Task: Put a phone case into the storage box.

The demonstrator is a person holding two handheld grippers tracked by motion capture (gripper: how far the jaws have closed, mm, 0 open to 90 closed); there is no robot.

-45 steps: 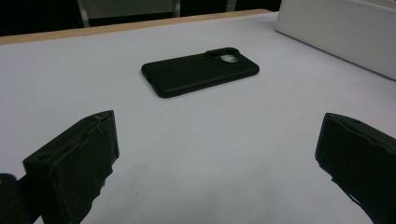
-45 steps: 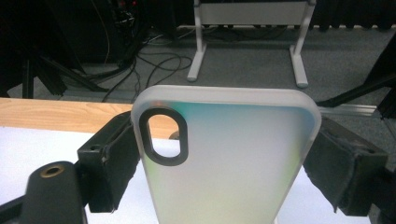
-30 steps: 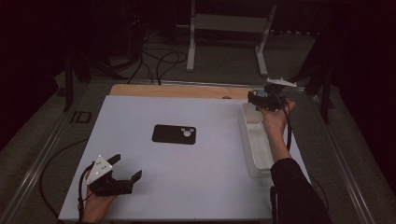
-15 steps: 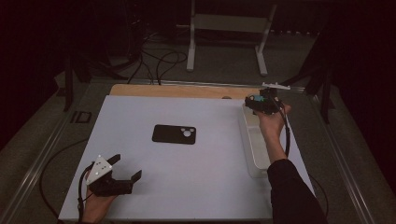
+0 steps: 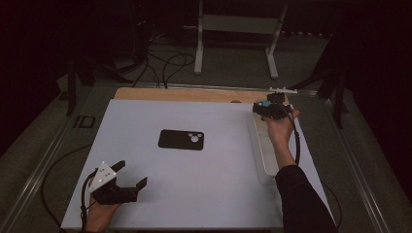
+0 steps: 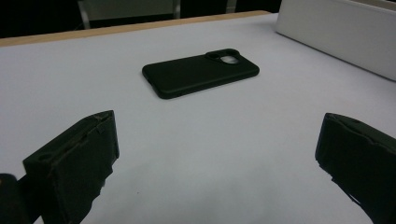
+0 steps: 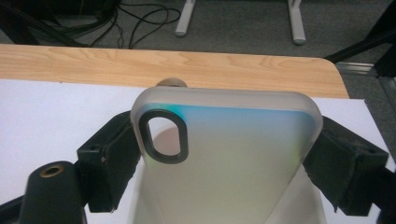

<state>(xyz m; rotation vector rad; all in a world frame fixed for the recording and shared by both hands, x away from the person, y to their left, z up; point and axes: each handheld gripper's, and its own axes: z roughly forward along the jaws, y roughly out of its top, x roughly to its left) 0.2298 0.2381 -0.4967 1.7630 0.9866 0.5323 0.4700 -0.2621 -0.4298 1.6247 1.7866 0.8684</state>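
Your right gripper sits at the upper right of the high view, above the far end of the white tray that runs along the desk's right edge. In the right gripper view its two black jaws are clamped on the sides of a translucent phone case, whose dark-rimmed camera cutout sits at the upper left of the case, with the wooden strip of the desk's far edge behind it. Your left gripper rests at the lower left of the high view on the white desk, jaws spread wide with nothing between them. The black phone case lies flat near the middle of the desk, well apart from both grippers; in the left gripper view it lies in the upper centre, beyond the parted jaws.
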